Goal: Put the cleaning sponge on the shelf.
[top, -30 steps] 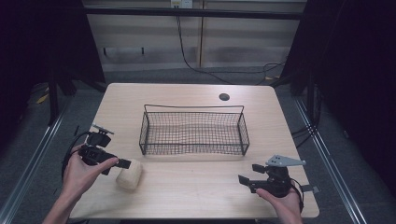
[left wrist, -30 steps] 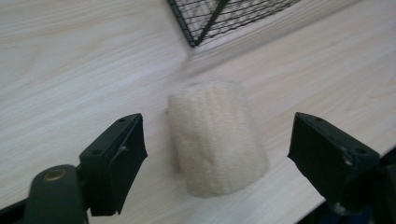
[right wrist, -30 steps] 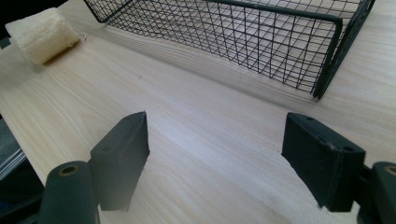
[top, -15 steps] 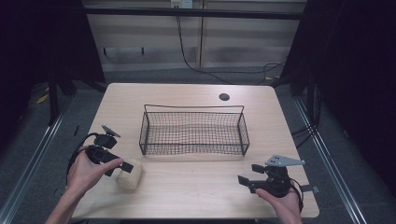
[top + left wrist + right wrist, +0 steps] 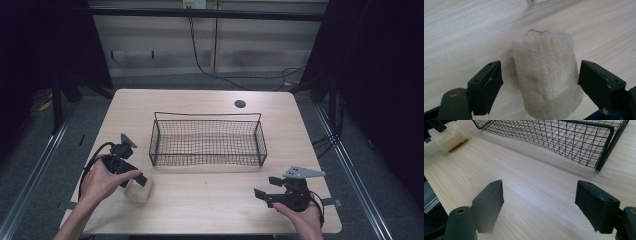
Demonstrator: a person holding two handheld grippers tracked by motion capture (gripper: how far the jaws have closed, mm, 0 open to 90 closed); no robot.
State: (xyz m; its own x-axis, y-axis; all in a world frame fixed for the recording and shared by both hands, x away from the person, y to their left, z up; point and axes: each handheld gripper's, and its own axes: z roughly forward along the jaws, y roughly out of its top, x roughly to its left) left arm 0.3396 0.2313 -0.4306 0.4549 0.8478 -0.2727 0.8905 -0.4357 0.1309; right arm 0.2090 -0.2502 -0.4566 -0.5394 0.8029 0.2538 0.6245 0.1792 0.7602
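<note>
On the left side of the wooden table point(image 5: 210, 205), the person's left hand point(image 5: 100, 182) holds the left gripper point(image 5: 134, 176) low over a pale loofah sponge point(image 5: 138, 190), which lies on the table near the front left corner of the wire basket point(image 5: 207, 142). In the left gripper view the sponge point(image 5: 547, 75) stands between the two black jaws; the jaws are apart and there is a small gap on each side, so they do not press it. The black basket sits in the middle of the table. On the right, near the front edge, the right hand point(image 5: 300, 217) holds the right gripper point(image 5: 265, 190) above bare wood, well apart from the basket; its jaws are also spread wide with nothing between them.
</note>
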